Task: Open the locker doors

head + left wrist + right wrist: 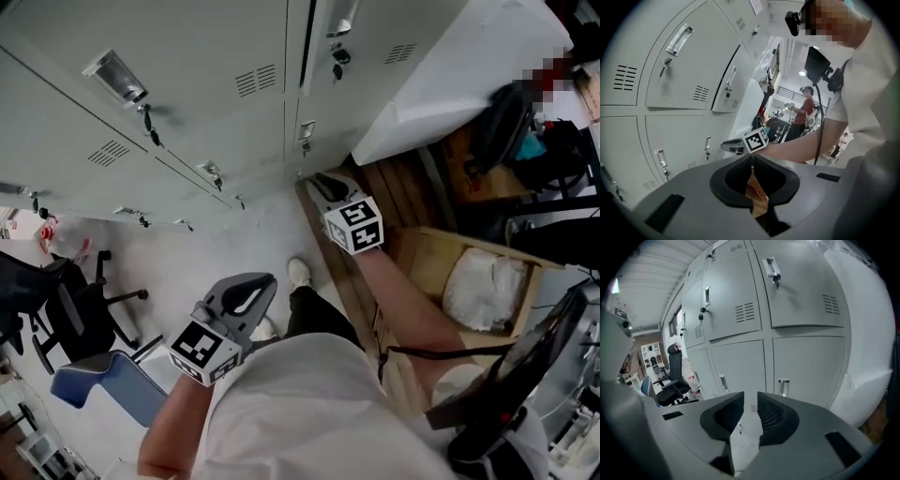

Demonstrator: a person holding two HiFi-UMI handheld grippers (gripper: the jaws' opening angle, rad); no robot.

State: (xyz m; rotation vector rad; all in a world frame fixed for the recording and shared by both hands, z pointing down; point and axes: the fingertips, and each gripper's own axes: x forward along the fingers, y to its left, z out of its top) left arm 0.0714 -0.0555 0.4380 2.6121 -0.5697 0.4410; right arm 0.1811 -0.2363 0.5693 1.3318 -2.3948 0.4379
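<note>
The right tongs [750, 405] are standing slightly parted, empty, pointing at the lower locker door [808, 366] just ahead; lining them squarely on its handle [783, 386] is looking wise. The left tongs [751, 164] are sitting closed, empty.

Black office chair [70, 309] at left, blue chair [108, 380] lower left, wooden crate [424, 251] holding a white bag [483, 289] at right, black backpack [502, 122] upper right, person in red [805, 112] mid-frame in the left gripper view.

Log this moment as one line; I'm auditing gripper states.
left gripper: shut, empty | right gripper: slightly open, empty, facing lower locker doors | one locker door ajar | nothing gripped
</note>
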